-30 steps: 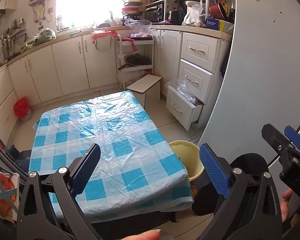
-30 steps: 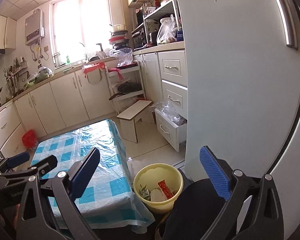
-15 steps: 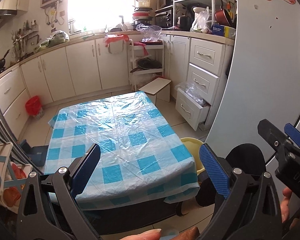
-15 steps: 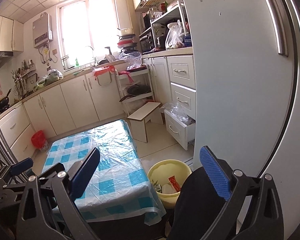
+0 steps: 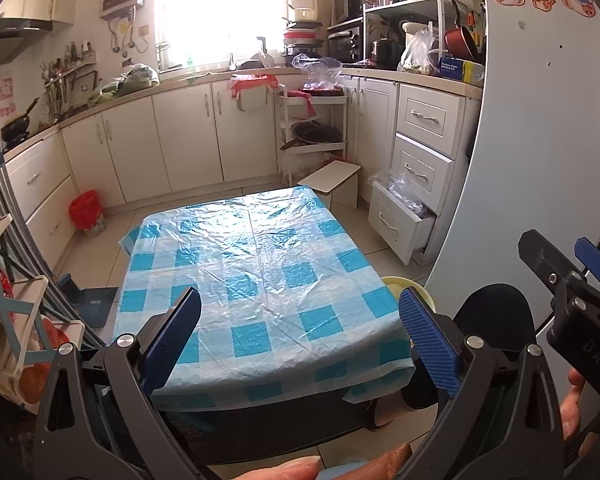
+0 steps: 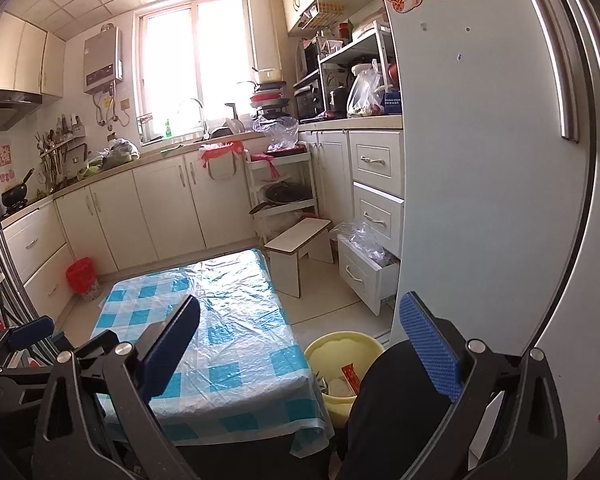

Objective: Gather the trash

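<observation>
Hovering above the low table point(image 5: 260, 272), both grippers are sitting idle w/ nothing between their pads. Left gripper point(image 5: 300, 328) is showing its fingers spread wide, blue pads well apart, framing the checked plastic cloth point(image 5: 236, 240) straight ahead and below. Right gripper point(image 6: 300, 332) is doing likewise, jaws gaping, empty.

Yellow bucket point(image 6: 342, 346) is sitting on the floor just below and ahead of the right gripper, touching or nearly touching the table's right edge; trash is lying inside it, incl. a red wrapper point(image 6: 351, 376) and some pale scraps. From the left wrist view only a sliver of the bucket point(image 5: 396, 282) is peeking out behind the right-hand pad.

Cloth is lying bare, wrinkled, catching glare from the window point(image 6: 196, 68) far ahead. Past the table, a small white stool point(image 6: 300, 240) is standing near an open bottom drawer point(image 6: 360, 276) stuffed w/ clear plastic. Red bin point(image 5: 85, 210) is sitting far ahead-left by the cabinets. Fridge door point(image 6: 480, 160) is looming close on the right. Person's dark-clothed knee point(image 6: 384, 400) is blocking part of the bucket.
</observation>
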